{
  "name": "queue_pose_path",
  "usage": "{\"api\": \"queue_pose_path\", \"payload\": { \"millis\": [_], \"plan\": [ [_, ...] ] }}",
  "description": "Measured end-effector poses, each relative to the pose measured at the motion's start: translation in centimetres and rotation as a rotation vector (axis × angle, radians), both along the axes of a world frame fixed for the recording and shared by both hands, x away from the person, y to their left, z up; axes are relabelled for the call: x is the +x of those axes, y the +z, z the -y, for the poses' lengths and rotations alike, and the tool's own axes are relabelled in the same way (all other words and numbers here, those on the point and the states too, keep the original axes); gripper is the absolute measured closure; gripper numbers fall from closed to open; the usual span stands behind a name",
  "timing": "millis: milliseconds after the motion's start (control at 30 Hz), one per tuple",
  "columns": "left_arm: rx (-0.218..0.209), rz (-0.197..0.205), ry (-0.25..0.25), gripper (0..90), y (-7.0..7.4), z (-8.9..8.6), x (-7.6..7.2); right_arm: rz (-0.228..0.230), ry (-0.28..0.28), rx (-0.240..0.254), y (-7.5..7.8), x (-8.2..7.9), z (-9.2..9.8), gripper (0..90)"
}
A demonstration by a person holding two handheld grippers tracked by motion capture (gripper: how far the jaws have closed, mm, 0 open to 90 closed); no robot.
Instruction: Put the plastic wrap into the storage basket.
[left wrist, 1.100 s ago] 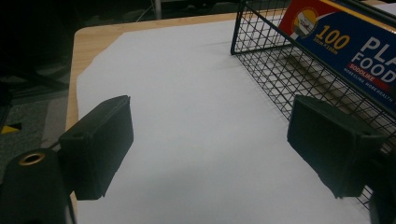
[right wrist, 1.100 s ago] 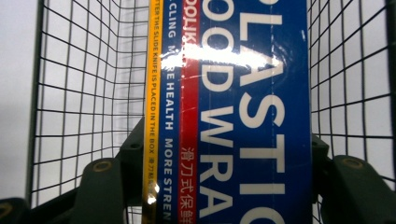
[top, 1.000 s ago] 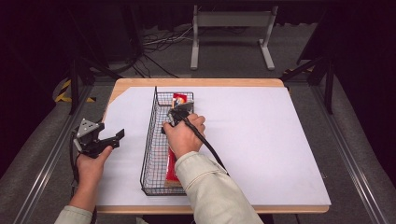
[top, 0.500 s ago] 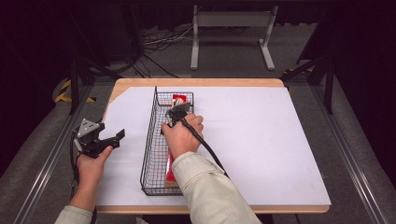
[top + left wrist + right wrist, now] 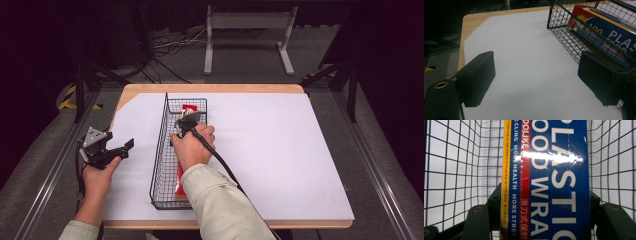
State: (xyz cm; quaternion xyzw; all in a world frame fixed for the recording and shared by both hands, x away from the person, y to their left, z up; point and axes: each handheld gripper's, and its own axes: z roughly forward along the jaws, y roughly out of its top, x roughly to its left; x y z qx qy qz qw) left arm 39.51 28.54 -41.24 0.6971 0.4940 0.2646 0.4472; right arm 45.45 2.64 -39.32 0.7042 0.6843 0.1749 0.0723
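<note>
The plastic wrap box [image 5: 549, 185] lies lengthwise inside the wire basket [image 5: 161, 150], its red far end [image 5: 189, 108] near the basket's far wall and its near end close to the near wall. In the right claw view its blue and red printed face runs up between the two black jaws, which press against its long sides.

Your right claw [image 5: 186, 125] is down in the basket at the box's far half, closed on the box. From the high view your hand [image 5: 192, 147] covers the middle of the box, so you cannot tell there whether the box has left the basket floor.

Your left claw [image 5: 112, 148] hangs over the white sheet [image 5: 280, 150] on the worktop [image 5: 210, 88], left of the basket and apart from it, jaws spread wide with nothing between them. In its own view the basket's near-side mesh [image 5: 574, 42] and the box sit to the right.

By the look of it, you are at the grasp step, with the box held but not yet out. The next move likely calls for a straight lift that keeps the long box level, so its ends clear the basket rim without catching the wire.
</note>
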Motion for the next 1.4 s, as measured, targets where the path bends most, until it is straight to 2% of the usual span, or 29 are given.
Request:
{"api": "queue_pose_path", "payload": {
  "millis": [67, 333, 433, 500, 600, 767, 1133, 1367, 1400],
  "plan": [
    [0.000, 0.000, 0.000, 15.1, 0.0, 0.0, 0.0, -0.006, -0.006, 0.013, -0.1, 0.0, 0.0, 39.7],
    [0.001, 0.002, 0.000, 15.1, 0.0, 0.0, 0.0, -0.011, -0.011, 0.015, -0.4, 0.0, 0.1, 38.5],
    [0.002, 0.003, -0.001, 15.2, 0.1, 0.0, 0.0, -0.007, -0.014, 0.037, -0.6, 0.0, 0.1, 34.9],
    [0.000, 0.001, -0.003, 15.1, 0.0, 0.1, 0.0, 0.020, -0.010, 0.053, 0.1, -0.1, 0.2, 34.0],
    [0.003, 0.004, -0.002, 15.1, 0.1, 0.2, 0.0, 0.035, -0.011, 0.059, 0.5, -0.1, 0.2, 33.5],
    [0.003, 0.002, 0.001, 15.1, 0.1, 0.1, 0.0, 0.048, 0.008, 0.054, 1.0, -0.1, 0.3, 31.6],
    [0.002, 0.005, 0.001, 15.1, 0.3, 0.3, -0.1, 0.121, 0.023, 0.041, 4.3, -0.5, 0.8, 28.9],
    [0.004, 0.003, 0.001, 15.1, 0.4, 0.3, -0.2, 0.143, 0.047, 0.045, 5.7, -0.8, 1.3, 26.9],
    [0.006, 0.003, 0.001, 15.1, 0.4, 0.3, -0.2, 0.149, 0.052, 0.028, 6.1, -0.8, 1.5, 25.9]
  ]
}}
